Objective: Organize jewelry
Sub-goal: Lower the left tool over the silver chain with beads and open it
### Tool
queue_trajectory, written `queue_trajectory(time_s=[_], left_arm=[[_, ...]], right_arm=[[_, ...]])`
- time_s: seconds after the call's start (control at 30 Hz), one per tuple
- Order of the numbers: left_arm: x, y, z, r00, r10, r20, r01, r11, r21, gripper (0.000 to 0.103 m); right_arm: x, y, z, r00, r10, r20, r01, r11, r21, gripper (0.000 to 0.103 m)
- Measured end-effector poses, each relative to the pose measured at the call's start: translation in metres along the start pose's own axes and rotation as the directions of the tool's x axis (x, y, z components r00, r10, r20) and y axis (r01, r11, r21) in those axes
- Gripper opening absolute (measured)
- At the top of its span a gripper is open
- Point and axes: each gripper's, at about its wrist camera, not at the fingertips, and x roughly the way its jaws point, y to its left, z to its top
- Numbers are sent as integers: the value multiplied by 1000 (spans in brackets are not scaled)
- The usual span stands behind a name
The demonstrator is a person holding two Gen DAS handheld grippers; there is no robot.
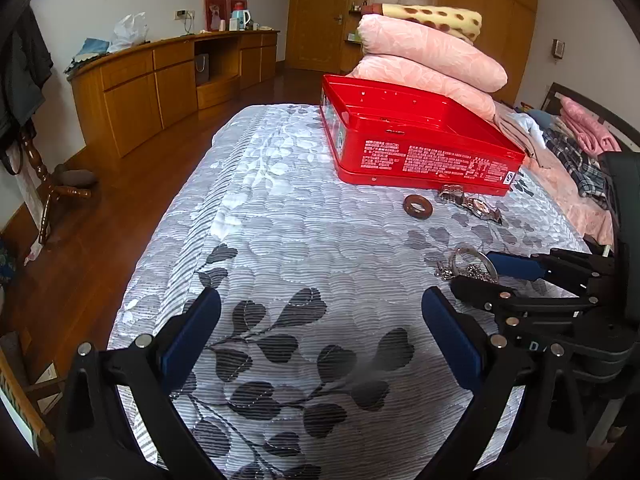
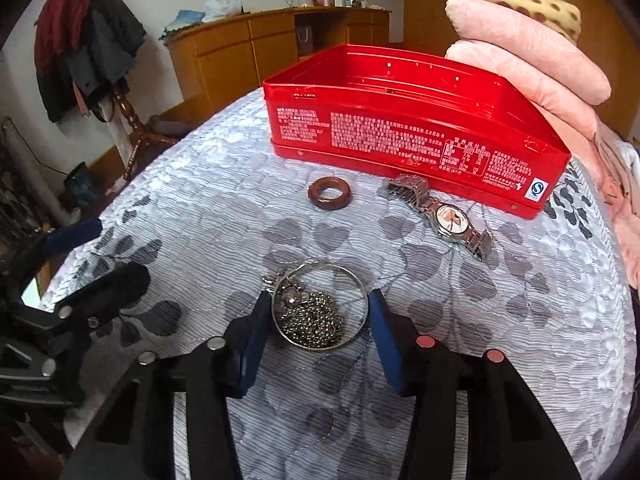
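Note:
An open red tin box (image 2: 400, 136) stands on the bed; it also shows in the left wrist view (image 1: 420, 156). In front of it lie a brown ring (image 2: 329, 193) (image 1: 417, 206) and a silver wristwatch (image 2: 448, 216) (image 1: 472, 203). A silver bangle with a chain heaped inside it (image 2: 320, 308) (image 1: 468, 266) lies nearer. My right gripper (image 2: 318, 312) is open with a finger on each side of the bangle, at bed level. My left gripper (image 1: 320, 312) is open and empty over the bedspread, left of the bangle.
Pink folded quilts (image 2: 532, 52) are stacked behind the box. Folded clothes (image 1: 576, 152) lie at the right. A wooden cabinet (image 1: 160, 84) and a coat stand (image 2: 92, 48) stand beyond the bed's left edge. The grey leaf-patterned bedspread (image 1: 280, 240) covers the bed.

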Motion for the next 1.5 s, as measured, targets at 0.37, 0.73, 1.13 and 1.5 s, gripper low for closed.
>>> queue_trajectory(time_s=[0.37,0.73,1.13,1.5], left_arm=[[2,-22,5,999,-34,-3,34,999,37,97],[26,-84,13,991,-120,-56,125,988,93,97],[54,-108,14,979,-138,-152,153,984,93,68],[52,-111,11,976,-152,-157,168,982,91,44]], right_arm=[[-47,-37,-3,995,-36,94,30,998,62,48],[-70,-93,-30,991,-86,101,67,982,174,49],[-66,-103,-36,993,-58,105,36,980,196,49],[-60,-103,-38,994,-47,94,27,980,199,49]])
